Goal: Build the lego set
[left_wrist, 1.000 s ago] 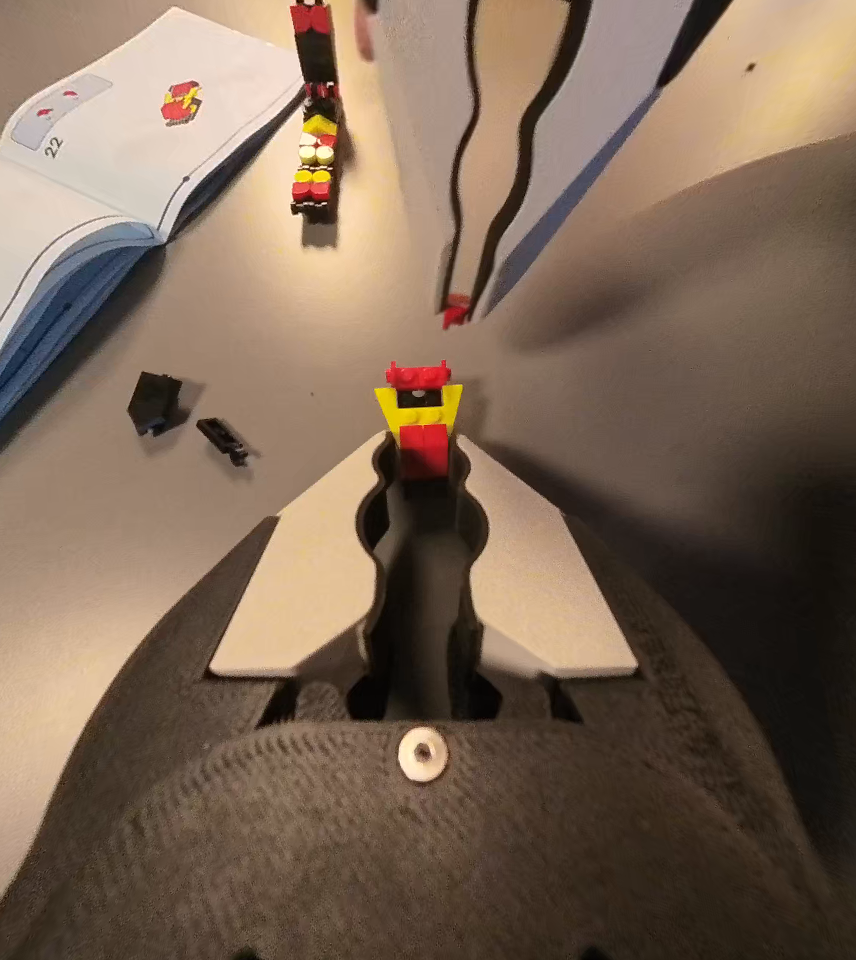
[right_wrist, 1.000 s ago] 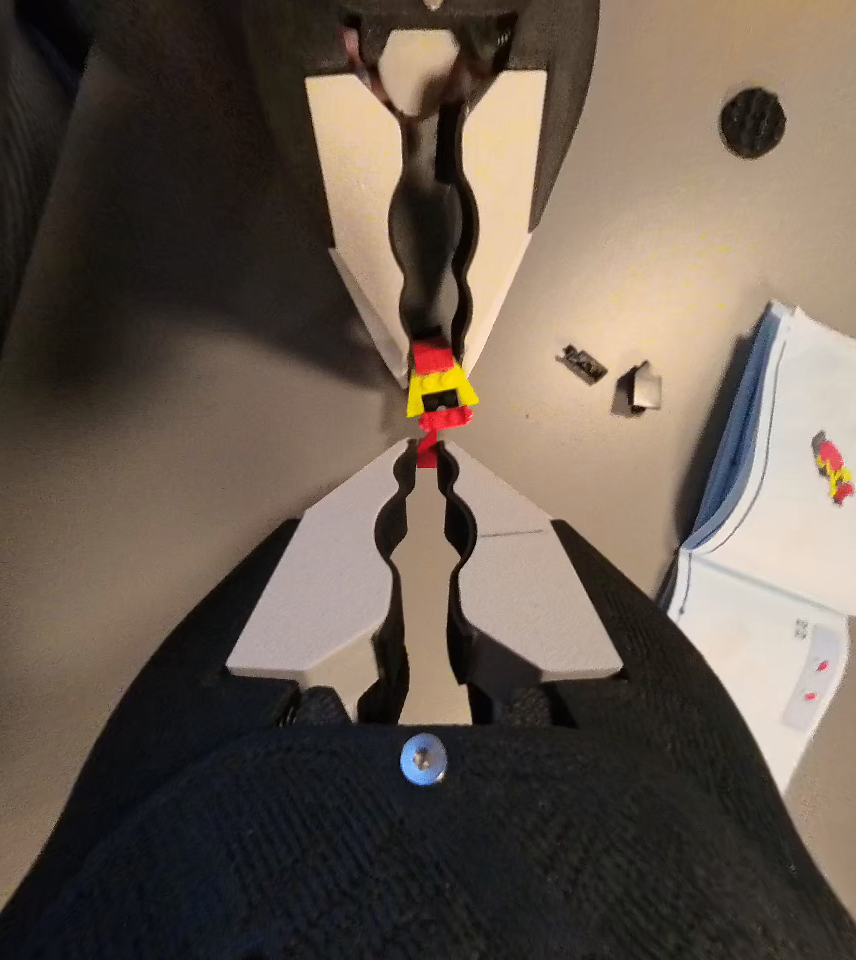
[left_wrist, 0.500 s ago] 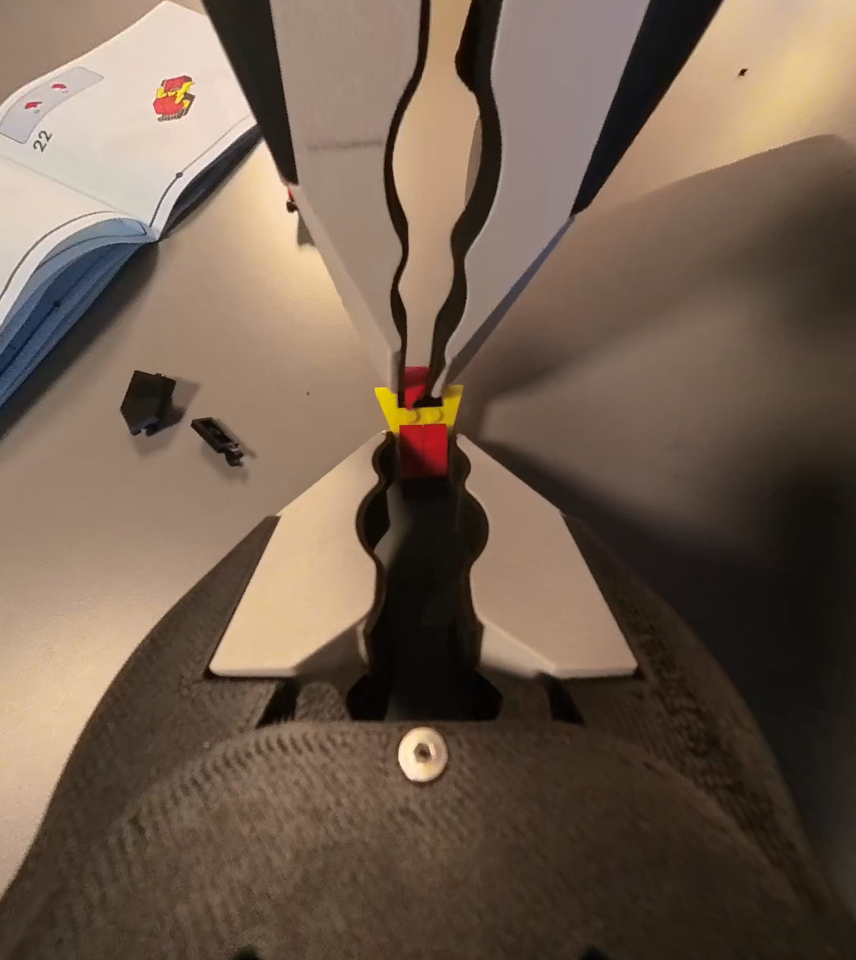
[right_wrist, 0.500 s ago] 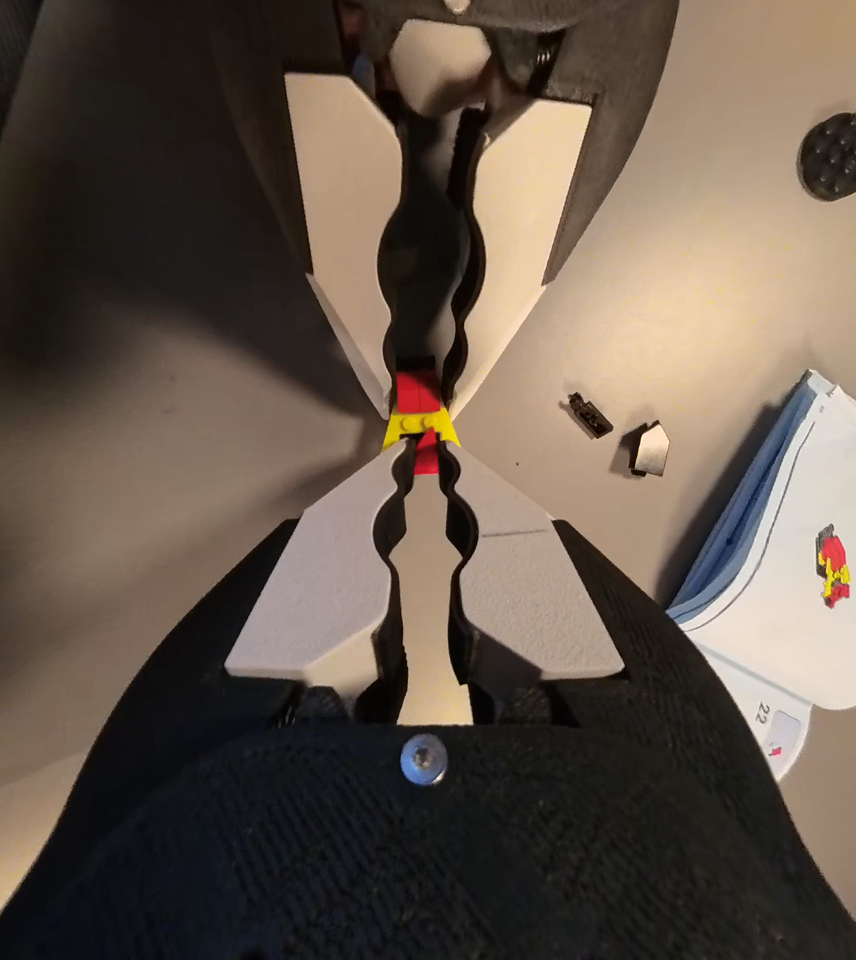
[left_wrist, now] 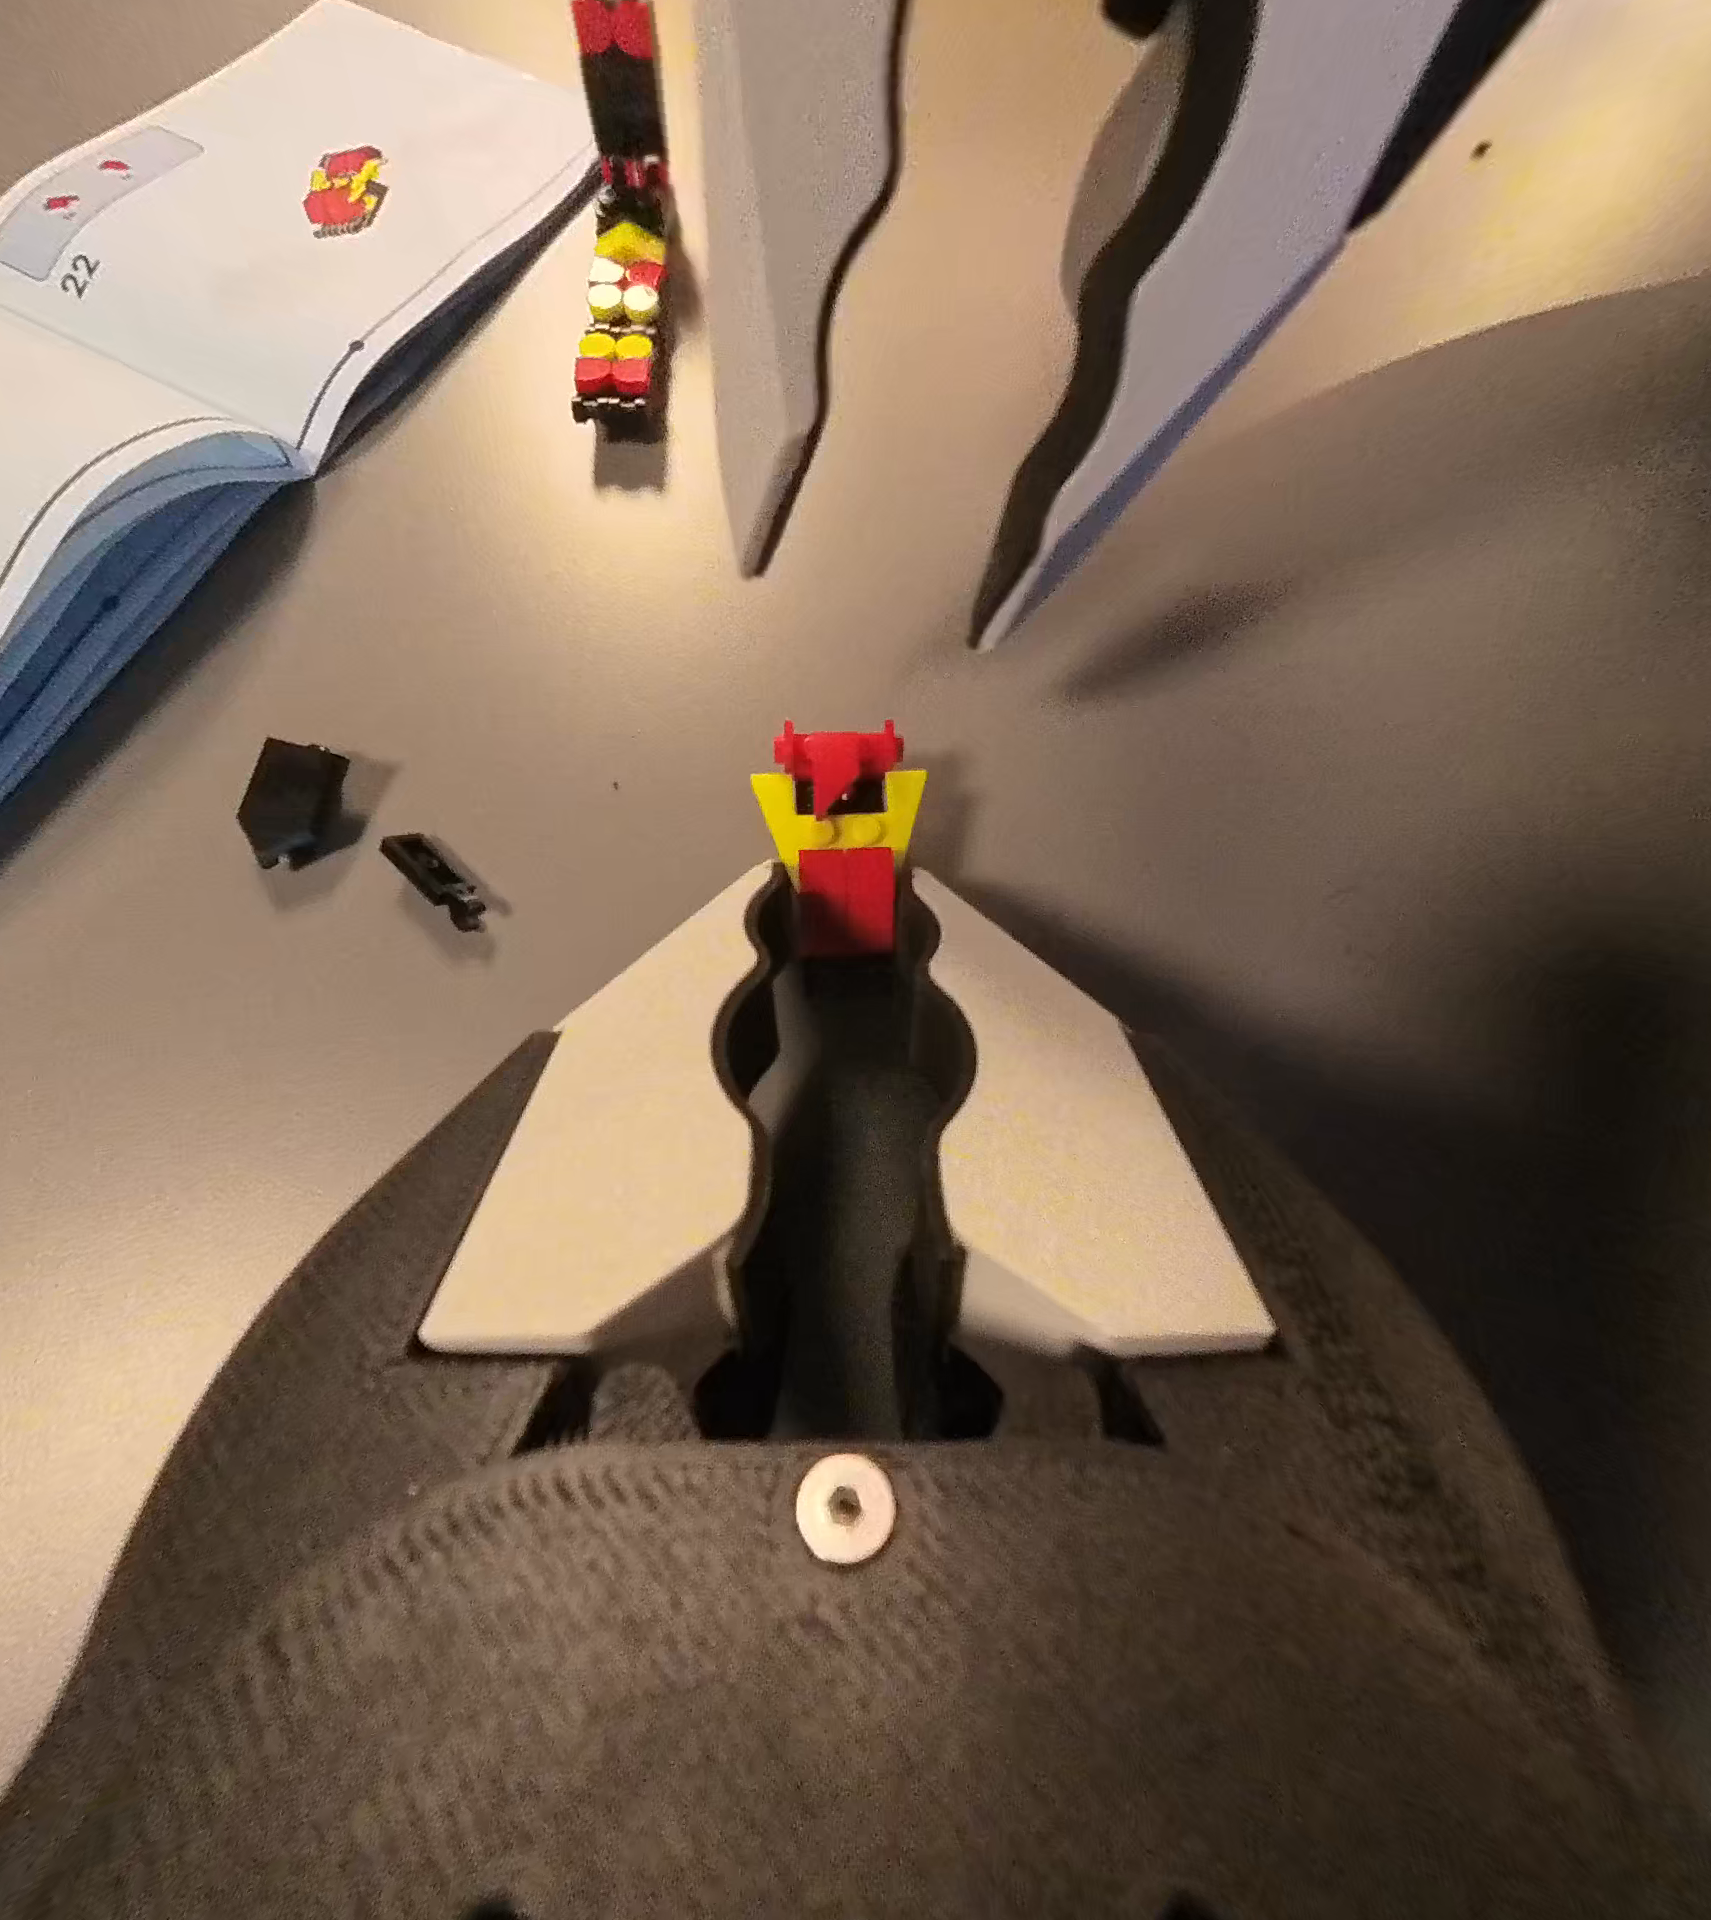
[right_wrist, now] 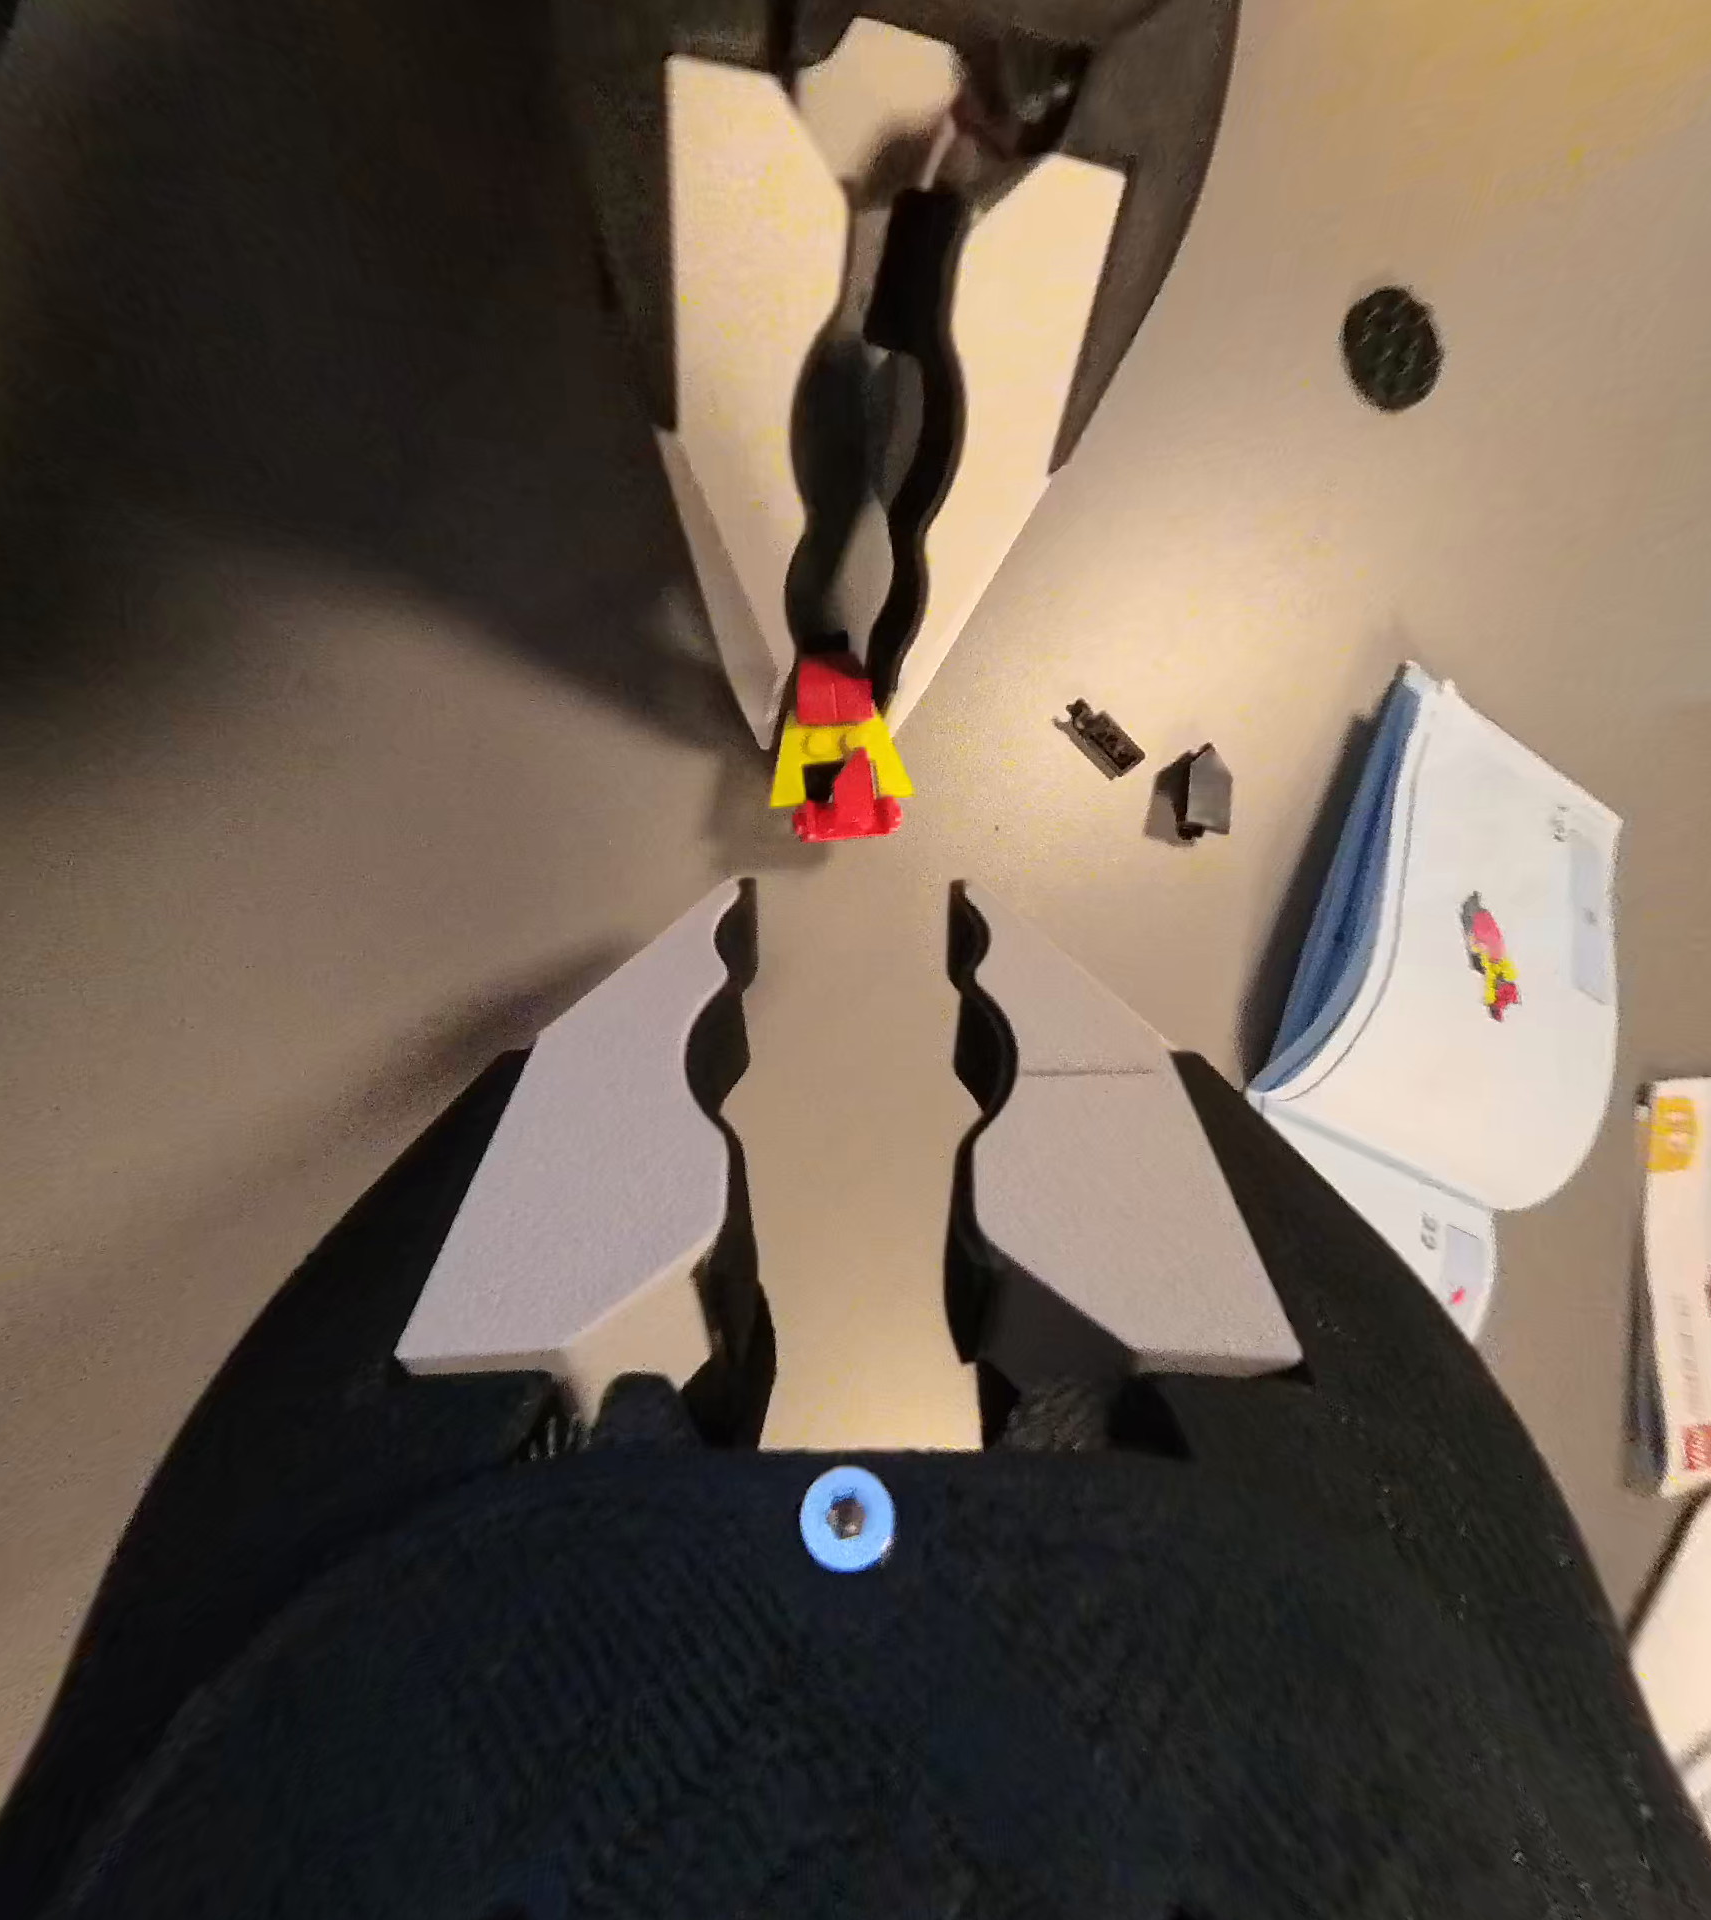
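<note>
- Grey fingers of the left gripper (left_wrist: 843,883) are clamped on the red rear block of a small red and yellow lego piece (left_wrist: 838,831), which sticks out past the tips above the tan table (left_wrist: 155,1091).
- Its far end carries a yellow wedge and a red bar with a small red slope set in the middle.
- To the left on the table lie a black wedge brick (left_wrist: 292,800) and, just beside it, a thin black clip brick (left_wrist: 435,868).
- Beyond the held piece, the right gripper (right_wrist: 851,891) faces it with its jaws apart and nothing between them, clear of the piece.
- Far left lies an open instruction booklet (left_wrist: 207,312).
- Just right of the booklet, a long red, yellow and black lego strip (left_wrist: 622,301) lies on the table.
</note>
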`<state>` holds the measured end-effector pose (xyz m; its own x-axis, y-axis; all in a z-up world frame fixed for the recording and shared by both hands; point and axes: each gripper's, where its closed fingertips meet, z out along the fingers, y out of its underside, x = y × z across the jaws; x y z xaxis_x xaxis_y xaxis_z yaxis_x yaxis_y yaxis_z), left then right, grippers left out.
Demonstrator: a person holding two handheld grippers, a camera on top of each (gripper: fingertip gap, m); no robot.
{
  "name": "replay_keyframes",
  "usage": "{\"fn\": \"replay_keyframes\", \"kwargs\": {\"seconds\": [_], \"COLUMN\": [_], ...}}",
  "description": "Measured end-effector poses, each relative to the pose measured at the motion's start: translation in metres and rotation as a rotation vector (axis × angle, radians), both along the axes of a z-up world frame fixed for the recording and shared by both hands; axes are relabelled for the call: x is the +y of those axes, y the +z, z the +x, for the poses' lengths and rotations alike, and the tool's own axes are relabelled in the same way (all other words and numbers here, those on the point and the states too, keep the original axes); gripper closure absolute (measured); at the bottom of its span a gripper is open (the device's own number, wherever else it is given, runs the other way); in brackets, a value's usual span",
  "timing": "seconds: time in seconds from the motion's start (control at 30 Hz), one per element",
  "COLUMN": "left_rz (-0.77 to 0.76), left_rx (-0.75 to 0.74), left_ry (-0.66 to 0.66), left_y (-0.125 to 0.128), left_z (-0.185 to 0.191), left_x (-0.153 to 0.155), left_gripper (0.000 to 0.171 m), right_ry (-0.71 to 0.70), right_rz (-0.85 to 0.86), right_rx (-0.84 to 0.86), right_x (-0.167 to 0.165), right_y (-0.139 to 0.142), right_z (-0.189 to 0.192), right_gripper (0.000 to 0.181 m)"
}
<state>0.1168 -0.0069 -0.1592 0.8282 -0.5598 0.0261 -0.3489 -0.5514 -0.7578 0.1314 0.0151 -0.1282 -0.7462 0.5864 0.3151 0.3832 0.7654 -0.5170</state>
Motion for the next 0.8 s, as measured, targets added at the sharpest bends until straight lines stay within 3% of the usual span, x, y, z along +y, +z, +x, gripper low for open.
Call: {"fn": "replay_keyframes", "kwargs": {"seconds": [0.2,0.3,0.53,0.8], "left_rz": [-0.001,-0.024,0.018,-0.025], "left_rx": [0.003,-0.042,-0.11,-0.14], "left_ry": [0.012,0.045,0.055,-0.046], "left_y": [0.0,0.003,0.035,0.06], "left_z": [-0.001,-0.002,-0.001,0.014], "left_x": [0.001,0.001,0.0,-0.014], "left_gripper": [0.152,0.152,0.152,0.152], "right_ry": [0.012,-0.009,0.067,0.114], "right_rz": [0.114,0.107,0.377,0.584], "right_rx": [0.32,0.4,0.669,0.792], "right_x": [0.001,0.001,-0.007,-0.014], "right_y": [-0.008,-0.011,0.021,0.044], "right_z": [0.005,0.005,-0.011,-0.016], "right_gripper": [0.138,0.139,0.139,0.147]}}
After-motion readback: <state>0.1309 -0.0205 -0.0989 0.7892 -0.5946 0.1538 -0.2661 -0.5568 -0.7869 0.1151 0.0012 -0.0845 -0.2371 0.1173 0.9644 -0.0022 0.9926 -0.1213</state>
